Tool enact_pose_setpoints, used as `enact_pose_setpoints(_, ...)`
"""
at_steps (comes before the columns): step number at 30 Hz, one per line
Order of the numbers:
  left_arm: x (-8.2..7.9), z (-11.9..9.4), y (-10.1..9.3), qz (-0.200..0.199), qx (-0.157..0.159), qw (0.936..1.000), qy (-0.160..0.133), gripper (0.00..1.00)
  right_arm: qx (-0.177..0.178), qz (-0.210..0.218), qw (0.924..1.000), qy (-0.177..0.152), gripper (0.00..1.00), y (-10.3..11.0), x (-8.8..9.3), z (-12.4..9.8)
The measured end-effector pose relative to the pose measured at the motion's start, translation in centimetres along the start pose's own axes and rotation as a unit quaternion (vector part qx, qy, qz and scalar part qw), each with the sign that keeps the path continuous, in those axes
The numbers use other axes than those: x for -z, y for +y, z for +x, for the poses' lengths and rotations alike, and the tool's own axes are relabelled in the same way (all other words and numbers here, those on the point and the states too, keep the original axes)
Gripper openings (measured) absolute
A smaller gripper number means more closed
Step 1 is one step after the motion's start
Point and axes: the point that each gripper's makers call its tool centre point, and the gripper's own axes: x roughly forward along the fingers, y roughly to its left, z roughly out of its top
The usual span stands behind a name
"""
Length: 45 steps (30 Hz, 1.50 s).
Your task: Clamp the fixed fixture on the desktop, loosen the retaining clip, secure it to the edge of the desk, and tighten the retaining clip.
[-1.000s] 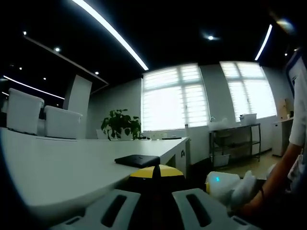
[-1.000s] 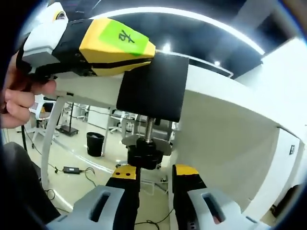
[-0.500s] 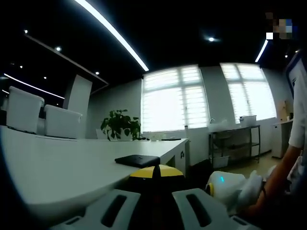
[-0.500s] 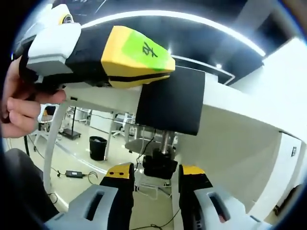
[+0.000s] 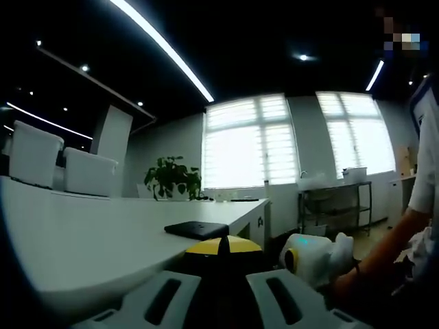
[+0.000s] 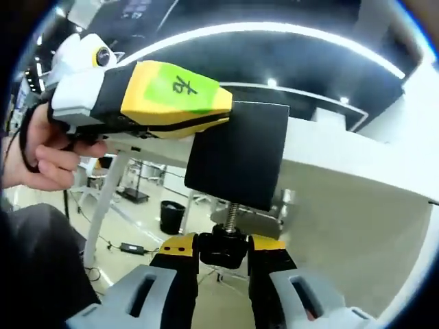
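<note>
Two jaws of the right claw (image 6: 223, 252) pinch the black round screw knob (image 6: 225, 249) beneath the black flat clamp fixture (image 6: 236, 162) at the white desk's edge (image 6: 343, 161). Above it, the left claw (image 6: 221, 115), jaws closed, grips that fixture's upper side.

white gripper bodies with slotted grey fingers (image 6: 180, 274) tipped yellow and black are seen; a green label marks the left gripper (image 6: 147, 103).
</note>
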Motion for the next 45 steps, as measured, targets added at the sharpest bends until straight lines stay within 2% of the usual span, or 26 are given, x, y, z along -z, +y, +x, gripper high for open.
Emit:
enact_pose_setpoints(3,0.1,0.0,-0.1,0.004,0.002,1.0000,0.000,0.03,-0.057,0.009,0.9982,-0.017,0.26,0.5,-0.1,-0.1)
enact_pose_setpoints(6,0.1,0.0,-0.1,0.004,0.002,1.0000,0.000,0.03,-0.095,0.000,0.9955,-0.009,0.26,0.1,0.1,0.0)
enact_pose_setpoints(9,0.1,0.0,-0.1,0.005,0.002,1.0000,-0.001,0.03,-0.148,0.001,0.9889,-0.005,0.26,0.7,0.1,0.0)
enact_pose_setpoints(13,0.1,0.0,-0.1,0.009,0.002,1.0000,-0.002,0.03,-0.160,0.007,0.9871,-0.006,0.27,0.8,0.1,-0.1)
enact_pose_setpoints(17,0.2,0.2,-0.3,0.020,0.006,0.9998,-0.004,0.03,-0.138,0.022,0.9901,-0.010,0.27,0.7,0.2,-0.1)
enact_pose_setpoints(18,0.2,0.2,-0.4,0.030,0.008,0.9995,-0.007,0.03,-0.129,0.028,0.9912,-0.010,0.29,0.5,0.3,0.0)
enact_pose_setpoints(21,0.2,0.4,-1.2,0.029,0.023,0.9992,-0.014,0.10,-0.100,0.053,0.9934,-0.016,0.36,-0.2,0.4,-0.2)
enact_pose_setpoints(25,0.3,0.8,-2.7,0.037,0.041,0.9983,-0.017,0.10,-0.075,0.056,0.9955,-0.014,0.42,-1.0,1.0,-0.8)
enact_pose_setpoints(29,-0.5,0.6,-3.9,0.044,0.055,0.9969,-0.036,0.17,-0.055,0.048,0.9973,-0.007,0.43,-1.5,1.2,-2.0)
enact_pose_setpoints(33,-1.6,0.5,-4.7,0.022,0.067,0.9957,-0.060,0.23,-0.037,0.050,0.9980,-0.005,0.44,-1.6,0.8,-3.1)
enact_pose_setpoints(35,-2.1,0.3,-5.1,0.021,0.066,0.9954,-0.066,0.25,-0.012,0.045,0.9989,-0.001,0.44,-2.1,0.6,-4.0)
enact_pose_setpoints(38,-2.5,0.0,-5.7,0.027,0.066,0.9951,-0.069,0.32,0.005,0.046,0.9989,-0.001,0.44,-2.4,0.4,-5.2)
enact_pose_setpoints(41,-2.7,-0.5,-5.9,0.027,0.062,0.9953,-0.069,0.34,0.014,0.049,0.9987,0.002,0.44,-2.5,0.3,-6.5)
enact_pose_setpoints(45,-3.2,-1.1,-5.3,0.041,0.044,0.9954,-0.075,0.46,0.020,0.044,0.9989,0.000,0.44,-2.4,-0.2,-8.2)
